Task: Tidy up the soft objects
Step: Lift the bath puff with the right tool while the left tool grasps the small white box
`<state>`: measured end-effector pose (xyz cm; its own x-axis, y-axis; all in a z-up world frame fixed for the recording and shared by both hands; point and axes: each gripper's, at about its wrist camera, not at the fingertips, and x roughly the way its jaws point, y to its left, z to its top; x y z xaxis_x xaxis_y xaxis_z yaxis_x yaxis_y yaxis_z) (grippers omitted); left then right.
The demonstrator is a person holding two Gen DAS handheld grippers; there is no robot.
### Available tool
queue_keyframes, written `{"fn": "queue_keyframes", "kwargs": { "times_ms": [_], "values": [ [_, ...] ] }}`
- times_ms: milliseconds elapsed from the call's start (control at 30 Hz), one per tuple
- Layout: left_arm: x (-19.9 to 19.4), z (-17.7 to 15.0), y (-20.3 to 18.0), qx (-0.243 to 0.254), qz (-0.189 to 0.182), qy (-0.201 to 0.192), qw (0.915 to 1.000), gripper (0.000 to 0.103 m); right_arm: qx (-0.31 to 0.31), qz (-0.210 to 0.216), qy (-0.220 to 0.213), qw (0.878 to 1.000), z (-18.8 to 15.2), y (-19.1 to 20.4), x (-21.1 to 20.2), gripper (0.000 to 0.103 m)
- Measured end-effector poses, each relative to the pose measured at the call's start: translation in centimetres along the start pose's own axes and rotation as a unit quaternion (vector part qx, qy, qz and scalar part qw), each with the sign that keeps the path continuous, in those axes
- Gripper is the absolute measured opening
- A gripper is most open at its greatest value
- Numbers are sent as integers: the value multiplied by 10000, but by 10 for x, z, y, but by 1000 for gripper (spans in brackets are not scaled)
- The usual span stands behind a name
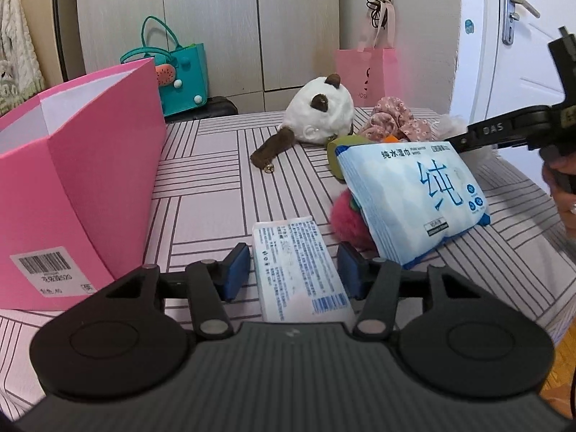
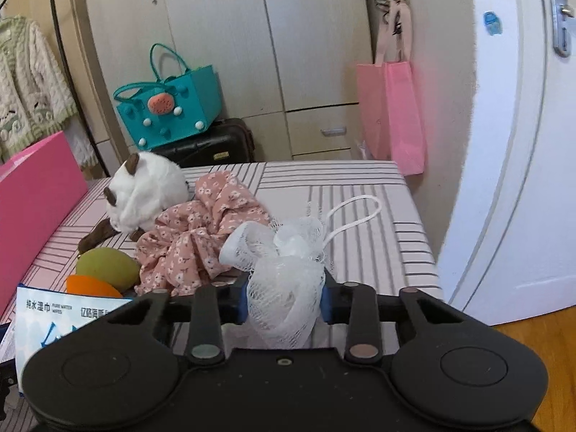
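Risk: our right gripper [image 2: 284, 298] squeezes only loose bath sponge [image 2: 284, 277] netting; it may slip. Our left gripper [image 1: 293, 273] straddles tissue pack [image 1: 298, 270], jaws wide.

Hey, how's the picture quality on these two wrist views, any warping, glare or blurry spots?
Left wrist view: strong fisheye bending of the door and the pink box; print on the wipes pack reads sharp; soft daylight, no hard glare. Right wrist view: same barrel warp, dark corners; the white mesh puff between the right gripper pads looks bright but keeps its netting detail.
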<state>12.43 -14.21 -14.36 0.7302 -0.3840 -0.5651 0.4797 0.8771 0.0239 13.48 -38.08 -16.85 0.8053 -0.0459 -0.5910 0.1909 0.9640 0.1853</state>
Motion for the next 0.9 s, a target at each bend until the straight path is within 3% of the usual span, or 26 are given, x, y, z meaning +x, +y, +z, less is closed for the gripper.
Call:
{"fn": "queue_keyframes", "kwargs": {
  "times_ms": [267, 333, 433, 600, 900],
  "values": [
    [2, 5, 1, -146, 0, 181, 9997, 53, 21, -224, -241, 9995, -3, -9, -25, 38],
    [2, 5, 2, -147, -14, 183, 9997, 51, 18, -151, -272, 9995, -4, -9, -32, 38],
    [1, 5, 5, -186, -7, 131, 9997, 39, -12, -9, -290, 9996, -8, -5, -43, 38],
    [-4, 2, 4, -89, 26, 37, 10000, 38, 24, 299, -210, 9993, -16, 2, -62, 38],
    [-20, 9, 12, -194, -246, 20, 9995, 38, -34, 813, 189, 9965, -27, 18, -87, 38]
  ]
}}
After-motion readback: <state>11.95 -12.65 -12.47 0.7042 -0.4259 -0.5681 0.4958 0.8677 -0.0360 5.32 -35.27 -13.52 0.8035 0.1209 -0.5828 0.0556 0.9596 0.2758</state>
